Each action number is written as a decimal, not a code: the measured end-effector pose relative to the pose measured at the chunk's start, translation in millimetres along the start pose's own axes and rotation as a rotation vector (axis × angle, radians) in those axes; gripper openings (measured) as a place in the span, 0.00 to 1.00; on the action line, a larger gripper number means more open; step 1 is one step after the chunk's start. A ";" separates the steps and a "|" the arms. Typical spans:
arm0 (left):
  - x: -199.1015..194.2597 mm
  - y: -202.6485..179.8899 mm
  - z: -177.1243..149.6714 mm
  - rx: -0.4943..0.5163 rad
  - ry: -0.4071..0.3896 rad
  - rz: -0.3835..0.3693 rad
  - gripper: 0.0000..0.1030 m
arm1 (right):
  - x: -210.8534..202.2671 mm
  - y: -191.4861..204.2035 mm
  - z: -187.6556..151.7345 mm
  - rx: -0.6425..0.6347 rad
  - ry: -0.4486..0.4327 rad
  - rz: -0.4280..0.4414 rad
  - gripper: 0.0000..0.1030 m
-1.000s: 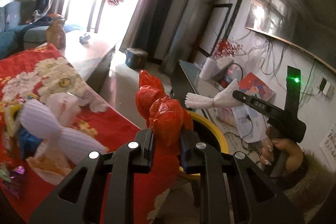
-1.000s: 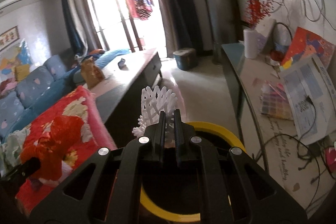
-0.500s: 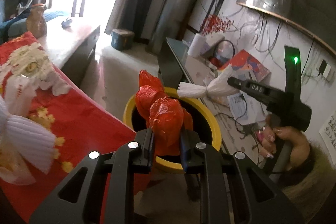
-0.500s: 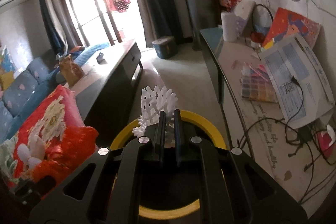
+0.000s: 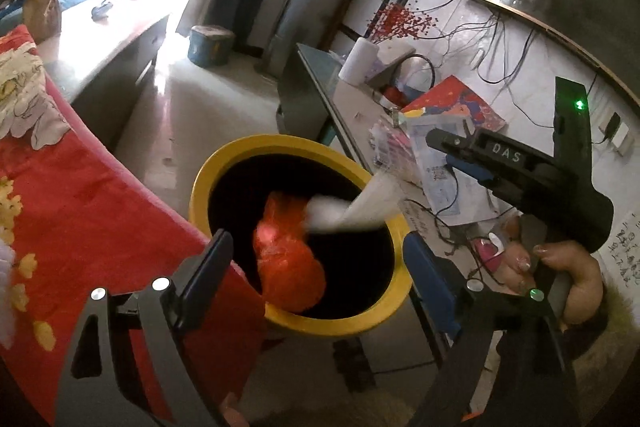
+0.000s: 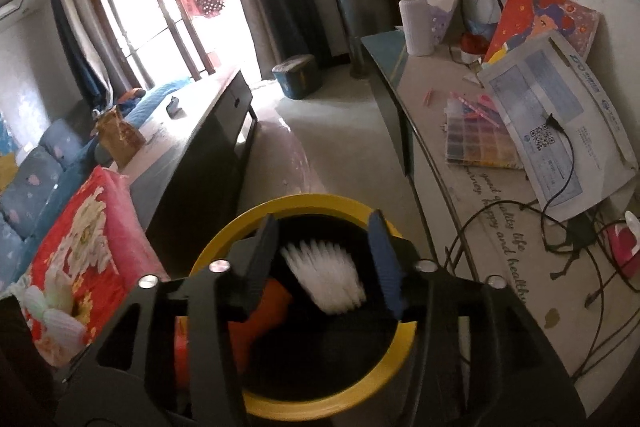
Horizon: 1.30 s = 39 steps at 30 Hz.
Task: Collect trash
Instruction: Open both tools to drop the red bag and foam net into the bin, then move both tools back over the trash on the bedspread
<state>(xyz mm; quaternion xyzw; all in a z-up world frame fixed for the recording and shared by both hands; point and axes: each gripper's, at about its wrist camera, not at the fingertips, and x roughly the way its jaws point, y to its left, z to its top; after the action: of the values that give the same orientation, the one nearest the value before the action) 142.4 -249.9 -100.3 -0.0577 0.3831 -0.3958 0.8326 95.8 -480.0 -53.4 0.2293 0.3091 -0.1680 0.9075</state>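
Two pieces of trash are seen inside the yellow bin (image 5: 298, 321).
Red bag (image 5: 290, 259) and white foam net (image 6: 324, 277) are released; left gripper (image 5: 316, 267) and right gripper (image 6: 324, 267) jaws are opening.

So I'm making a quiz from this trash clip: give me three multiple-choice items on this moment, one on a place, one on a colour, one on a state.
1. Where is the red bag?
A. on the red blanket
B. over the mouth of the bin
C. on the side table

2. What colour is the bin's rim?
A. yellow
B. green
C. white

3. How is the left claw?
A. shut on the red bag
B. shut on the white wrapper
C. jaws apart, gripping nothing

Answers: 1 B, the bag shows against the bin's dark inside. 2 A, the ring around the black opening is yellow. 3 C, its jaws are opening and the bag sits loose between them, touching neither; the white wrapper lies between the right claw's jaws.
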 end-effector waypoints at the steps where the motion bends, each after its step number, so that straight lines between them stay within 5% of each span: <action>1: -0.8 0.2 -0.9 0.006 -0.006 0.009 0.83 | -0.3 -0.7 -0.5 0.007 -0.006 0.003 0.47; 3: -4.2 0.4 -2.3 0.010 -0.019 0.020 0.90 | -0.7 -0.7 -0.8 0.012 -0.011 0.006 0.49; 12: -49.6 6.1 1.6 0.010 -0.130 0.107 0.94 | -10.4 12.1 -3.3 -0.012 -0.054 0.052 0.66; 39: -177.0 32.7 -11.5 -0.025 -0.371 0.401 0.94 | -48.2 105.9 -35.9 -0.253 -0.081 0.325 0.71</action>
<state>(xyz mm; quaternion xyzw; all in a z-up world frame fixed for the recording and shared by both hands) 85.1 -100.8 -16.6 -0.0624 0.2326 -0.2010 0.9495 89.4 -364.7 -14.8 0.1533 0.2498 0.0116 0.9560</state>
